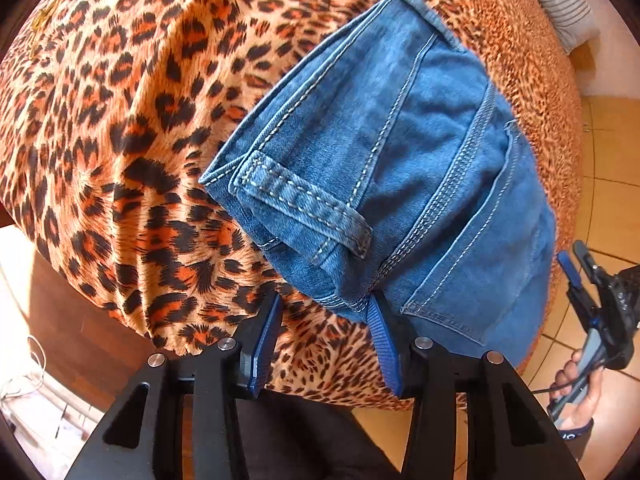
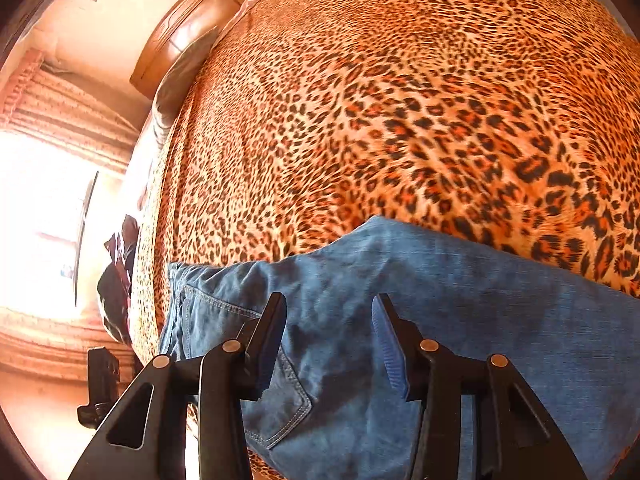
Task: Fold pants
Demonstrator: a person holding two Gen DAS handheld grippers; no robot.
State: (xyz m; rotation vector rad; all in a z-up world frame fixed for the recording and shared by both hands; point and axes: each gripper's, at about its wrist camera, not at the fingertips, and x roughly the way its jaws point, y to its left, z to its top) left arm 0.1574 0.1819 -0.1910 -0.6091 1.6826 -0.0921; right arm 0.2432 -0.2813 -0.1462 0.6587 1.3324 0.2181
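Pants (image 1: 400, 152): blue denim, folded, lying at the edge of the bed (image 1: 120, 100); belt loop and back pocket face up.
Bed cover: leopard print.
Left gripper (image 1: 326, 340): jaws spread, nothing pinched; one pad at the pants' hem.
Right gripper (image 2: 328, 340): jaws spread over the pants, nothing pinched.
Writing: no readable brand or label on the denim.
Floor (image 1: 600, 208): tan tiles.

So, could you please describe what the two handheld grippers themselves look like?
Both match: the left gripper and right gripper have black angular frames with triangular cut-outs and silver pivot pins, and ribbed blue pads line the fingers. In the left wrist view, a thin black cable runs beside the hand that holds the right gripper.
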